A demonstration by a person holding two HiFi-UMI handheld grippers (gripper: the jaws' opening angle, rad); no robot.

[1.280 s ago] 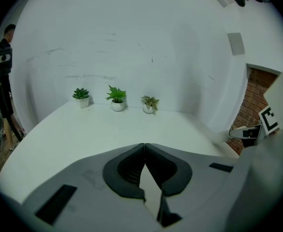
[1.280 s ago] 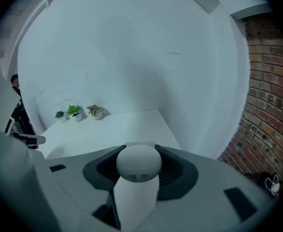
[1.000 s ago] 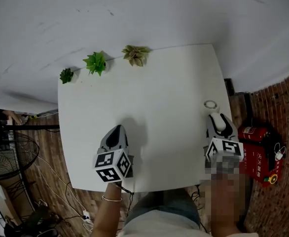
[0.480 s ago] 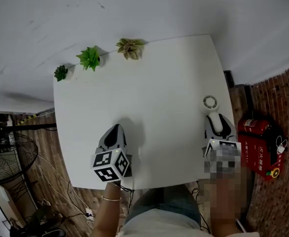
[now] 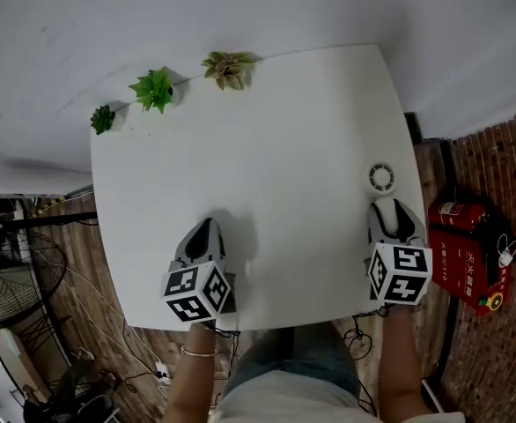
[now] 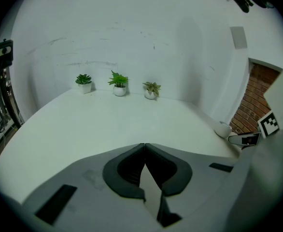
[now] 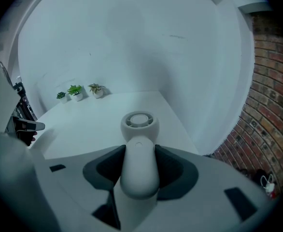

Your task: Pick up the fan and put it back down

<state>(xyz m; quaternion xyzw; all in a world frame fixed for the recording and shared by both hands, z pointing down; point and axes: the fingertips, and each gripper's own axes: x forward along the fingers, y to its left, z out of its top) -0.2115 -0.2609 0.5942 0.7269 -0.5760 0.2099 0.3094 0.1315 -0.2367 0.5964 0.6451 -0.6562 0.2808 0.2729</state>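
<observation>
A small white hand-held fan [image 5: 381, 180] lies near the right edge of the white table [image 5: 276, 148]. Its round head points away from me. My right gripper [image 5: 393, 226] is shut on its handle, and in the right gripper view the fan [image 7: 139, 144] fills the gap between the dark pads [image 7: 104, 170]. Whether the fan rests on the table or hangs just above it, I cannot tell. My left gripper [image 5: 202, 241] is near the table's front edge, shut and empty [image 6: 144, 151]. In the left gripper view the fan's head [image 6: 222, 128] shows at the far right.
Three small potted plants [image 5: 155, 91] stand along the far edge of the table, against the white wall. A red fire extinguisher box [image 5: 467, 254] lies on the floor to the right. A standing floor fan [image 5: 3, 289] and cables are on the floor at left.
The head view has shifted, so the table sits a little higher in the picture. Both grippers keep their places, and the right one is still shut on the fan.
</observation>
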